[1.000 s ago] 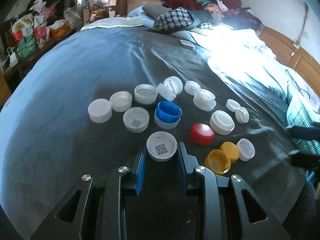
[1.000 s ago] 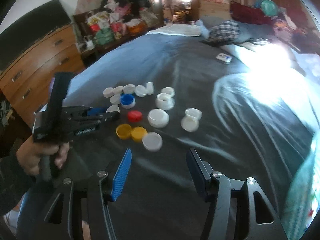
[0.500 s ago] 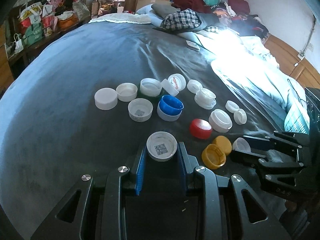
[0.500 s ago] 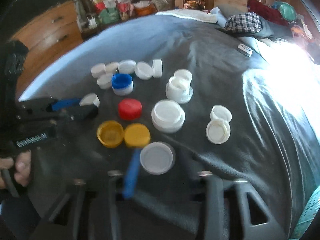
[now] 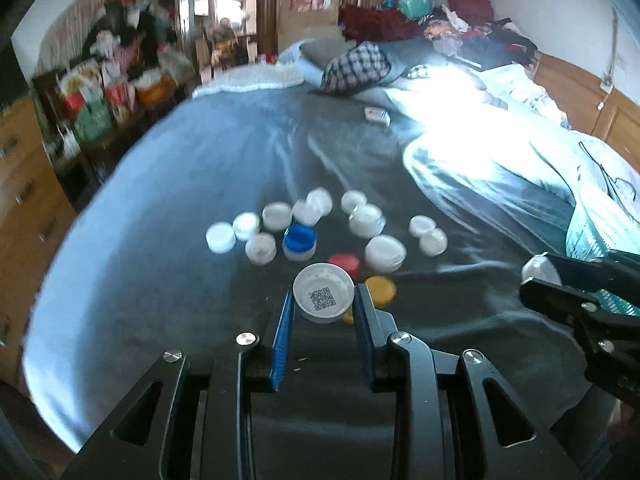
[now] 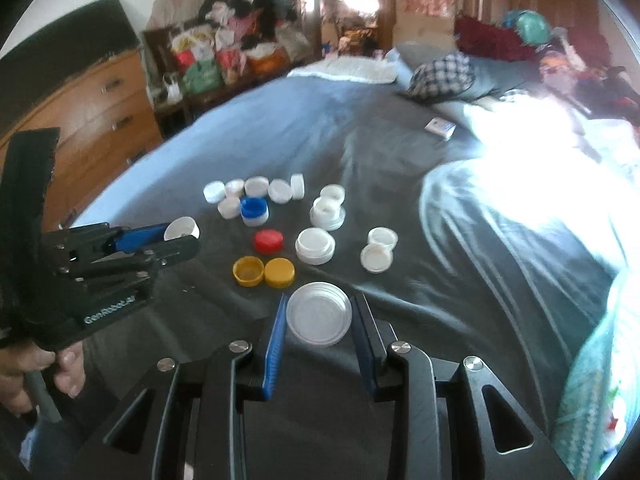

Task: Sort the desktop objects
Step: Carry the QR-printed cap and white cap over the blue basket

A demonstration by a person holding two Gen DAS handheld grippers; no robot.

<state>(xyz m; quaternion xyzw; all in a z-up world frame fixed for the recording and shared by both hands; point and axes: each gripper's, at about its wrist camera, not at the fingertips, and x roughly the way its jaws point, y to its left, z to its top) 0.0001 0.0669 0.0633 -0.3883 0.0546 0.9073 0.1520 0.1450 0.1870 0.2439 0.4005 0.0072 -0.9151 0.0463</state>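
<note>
While motion blur smears the far white caps, the left gripper (image 5: 324, 300) pinches a white round plastic cap with a QR code inside (image 5: 323, 297), hiding one yellow cap (image 5: 349, 317). The right gripper (image 6: 319, 314), whose jaws have just been closing, clamps a translucent white round lid (image 6: 319, 313) above the grey bedspread (image 6: 400, 300).

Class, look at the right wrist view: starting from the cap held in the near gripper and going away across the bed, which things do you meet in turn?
Wide white cap in the right gripper → yellow cap → red cap → blue cap → row of small white caps → small white box → checked cloth.
</note>
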